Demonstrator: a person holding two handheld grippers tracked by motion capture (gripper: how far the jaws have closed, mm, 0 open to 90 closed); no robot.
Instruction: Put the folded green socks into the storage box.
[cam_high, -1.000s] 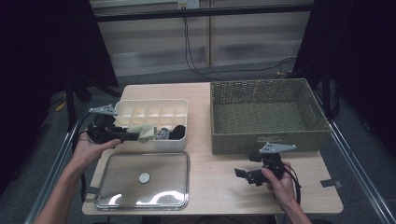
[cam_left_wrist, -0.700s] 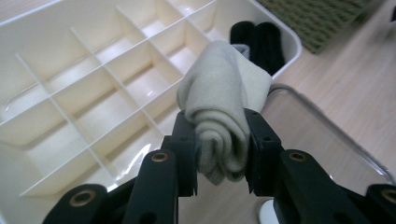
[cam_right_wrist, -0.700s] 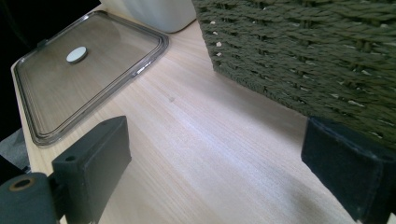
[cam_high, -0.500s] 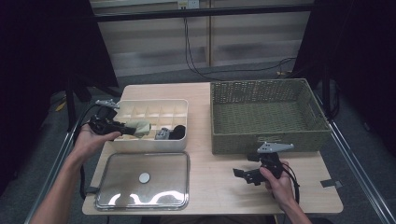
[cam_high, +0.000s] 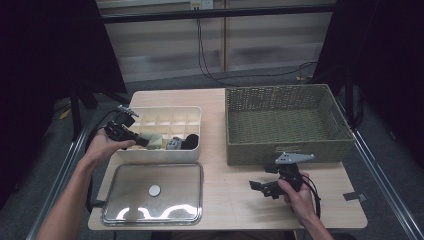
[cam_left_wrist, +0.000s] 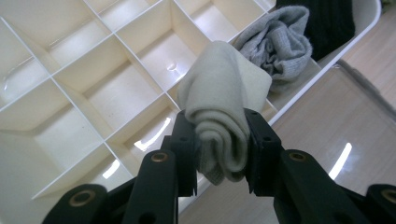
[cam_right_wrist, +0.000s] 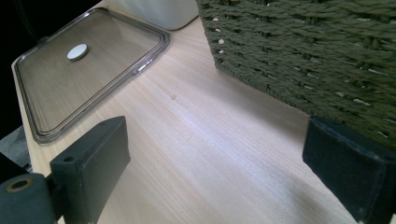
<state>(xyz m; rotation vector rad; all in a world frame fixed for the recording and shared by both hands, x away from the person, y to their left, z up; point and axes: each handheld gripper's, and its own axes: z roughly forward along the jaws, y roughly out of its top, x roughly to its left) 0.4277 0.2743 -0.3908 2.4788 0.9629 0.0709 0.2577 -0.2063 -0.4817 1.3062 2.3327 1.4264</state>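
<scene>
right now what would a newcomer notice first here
The left gripper pinches a rolled cream sock over the white divided organizer box at table left, beside a grey sock. The big green wicker basket stands at right; the clear lid lies in front.

The rolled sock (cam_left_wrist: 219, 135) is soft, matt cream knit cloth; the grey sock (cam_left_wrist: 280, 44) beside it is a coarser ribbed knit. The divided organizer box (cam_left_wrist: 93, 88) is glossy cream plastic that catches highlights. The lid (cam_right_wrist: 88, 70) is smooth clear plastic. The basket (cam_right_wrist: 303, 51) is rough olive woven cord. The table (cam_right_wrist: 205, 154) is pale, satin wood grain. The left tool (cam_left_wrist: 219, 154) has matt black plastic jaws.
</scene>
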